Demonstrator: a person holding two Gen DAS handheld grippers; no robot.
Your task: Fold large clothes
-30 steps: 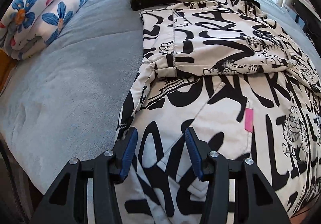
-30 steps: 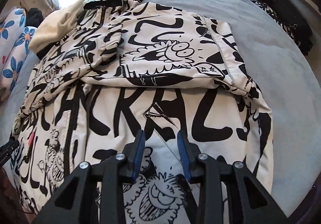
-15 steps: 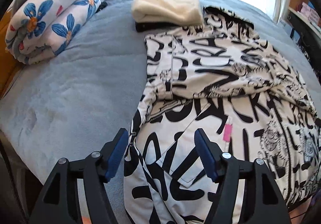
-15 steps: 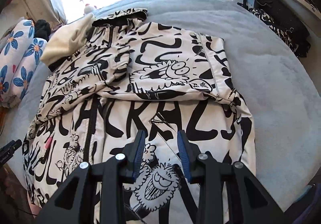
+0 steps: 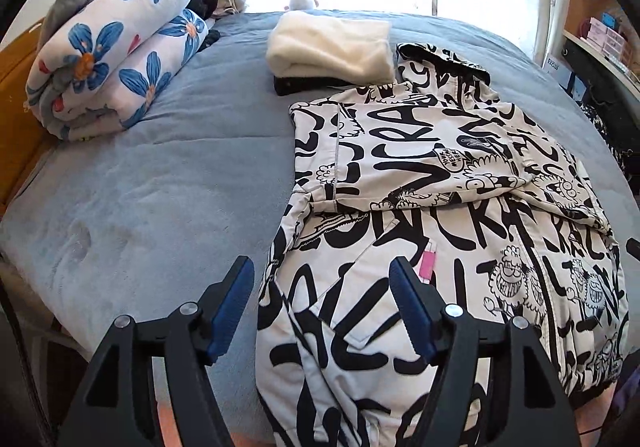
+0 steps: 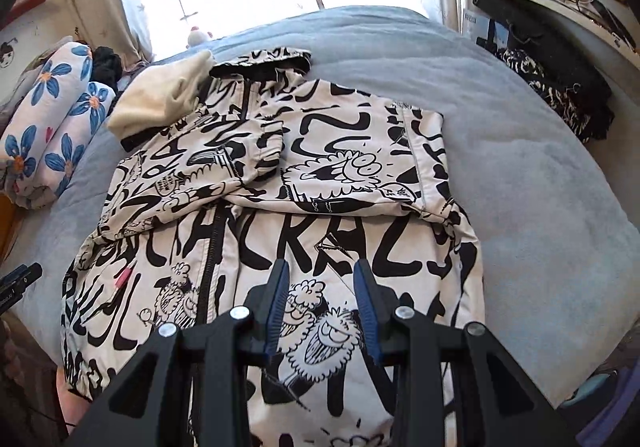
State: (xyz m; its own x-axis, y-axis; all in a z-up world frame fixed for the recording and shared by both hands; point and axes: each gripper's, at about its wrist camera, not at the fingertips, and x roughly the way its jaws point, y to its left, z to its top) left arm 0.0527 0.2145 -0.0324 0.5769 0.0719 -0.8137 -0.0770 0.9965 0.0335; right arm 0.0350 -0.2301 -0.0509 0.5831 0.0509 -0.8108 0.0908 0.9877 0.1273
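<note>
Left hand-held gripper (image 5: 322,307) gaping wide, empty, right hand-held gripper (image 6: 322,307) narrow, above graffiti-print jacket (image 6: 340,175)

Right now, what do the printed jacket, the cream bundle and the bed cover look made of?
Jacket: looks like a smooth woven shell, matte with a slight sheen; flat crisp creases, black print on off-white. Probably synthetic, though that's unclear.
Cream bundle: fuzzy fleece or plush knit; soft blurred nap, no weave showing.
Bed cover: grey-blue short-pile plush, matte; brushed patches and dents show in it.
</note>
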